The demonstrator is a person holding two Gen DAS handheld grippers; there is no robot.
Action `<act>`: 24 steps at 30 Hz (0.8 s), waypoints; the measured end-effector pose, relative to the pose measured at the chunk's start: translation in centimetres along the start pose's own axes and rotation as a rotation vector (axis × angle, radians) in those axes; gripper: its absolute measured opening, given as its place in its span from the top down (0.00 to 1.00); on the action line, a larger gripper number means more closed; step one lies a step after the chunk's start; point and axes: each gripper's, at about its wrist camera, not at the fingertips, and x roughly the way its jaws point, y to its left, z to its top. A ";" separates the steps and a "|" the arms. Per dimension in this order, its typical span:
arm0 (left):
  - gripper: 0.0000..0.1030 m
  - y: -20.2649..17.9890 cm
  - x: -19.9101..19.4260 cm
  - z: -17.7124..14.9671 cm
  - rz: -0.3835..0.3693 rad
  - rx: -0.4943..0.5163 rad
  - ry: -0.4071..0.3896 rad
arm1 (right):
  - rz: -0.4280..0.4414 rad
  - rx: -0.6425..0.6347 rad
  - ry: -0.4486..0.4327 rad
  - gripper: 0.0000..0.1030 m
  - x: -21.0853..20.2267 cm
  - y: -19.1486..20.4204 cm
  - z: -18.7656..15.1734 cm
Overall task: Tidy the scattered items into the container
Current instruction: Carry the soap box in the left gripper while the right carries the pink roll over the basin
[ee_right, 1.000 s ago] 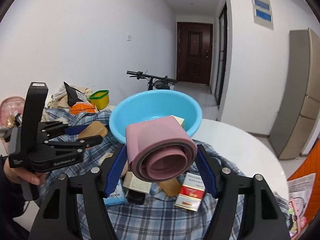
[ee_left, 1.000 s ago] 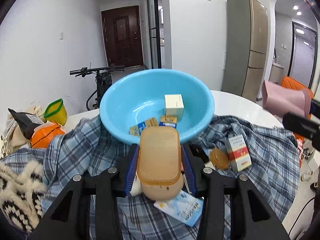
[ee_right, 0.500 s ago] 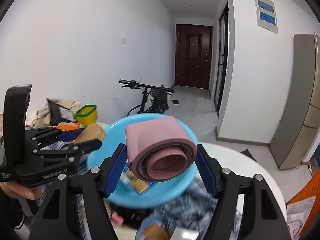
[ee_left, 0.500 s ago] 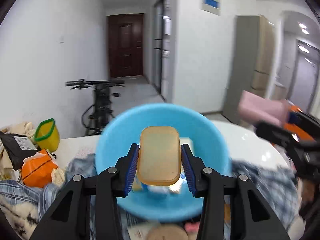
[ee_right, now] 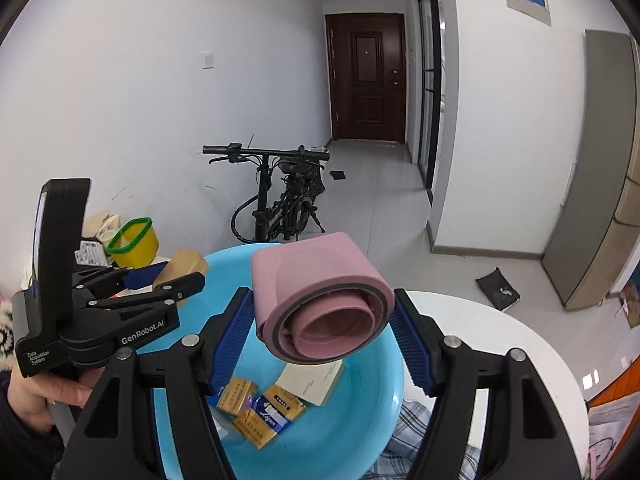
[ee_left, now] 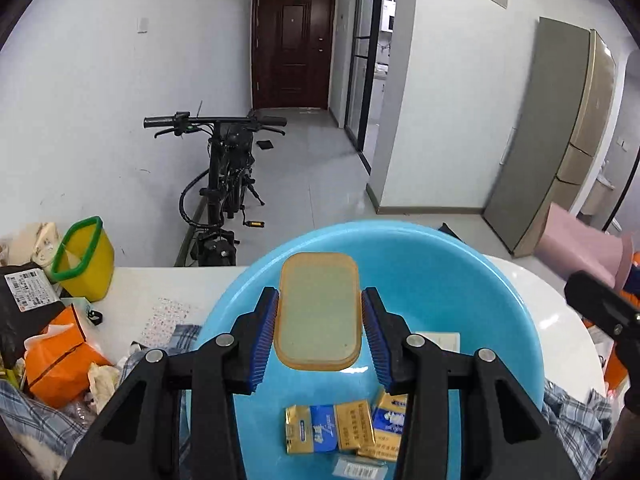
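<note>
Both my tongs are loaded and out over the blue basin (ee_left: pixel 500 280).

Left tongs (ee_left: pixel 320 328): clamped on the tan lidded box (ee_left: pixel 318 312), pads on its two long sides, long axis running 12 to 6 away from me. Basin floor lies straight beneath, toward 6 in my left view, where the gold-and-blue packets (ee_left: pixel 332 428) already rest.

Right tongs (ee_right: pixel 324 326): clamped on the pink rolled mat (ee_right: pixel 320 300), roll axis pointing along the fingers, open end facing me. Basin (ee_right: pixel 180 344) sits under and toward 6; a cream box (ee_right: pixel 316 380) and packets (ee_right: pixel 260 404) lie below the roll.

Left tongs show at 9 in the right view, so both loads hang side by side. Neither is clearly the nearer; how high each hangs over the floor I probably can't judge through this lens.

Next, by my reckoning: release straight down, one at a time.
</note>
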 end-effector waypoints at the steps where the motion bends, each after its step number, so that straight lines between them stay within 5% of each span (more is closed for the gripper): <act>1: 0.57 0.0 0.1 0.1 0.002 0.006 0.002 | 0.006 0.006 0.007 0.35 0.2 -0.1 0.0; 11: 0.57 -0.4 3.3 0.3 -0.014 0.037 0.139 | 0.032 0.039 0.133 0.35 5.4 0.3 0.6; 19: 0.57 -0.3 7.7 -1.2 -0.013 0.063 0.361 | 0.048 0.026 0.422 0.35 10.7 0.8 -1.3; 24: 0.57 -0.7 8.8 -3.4 -0.016 0.105 0.441 | 0.082 0.050 0.496 0.35 11.7 0.8 -2.8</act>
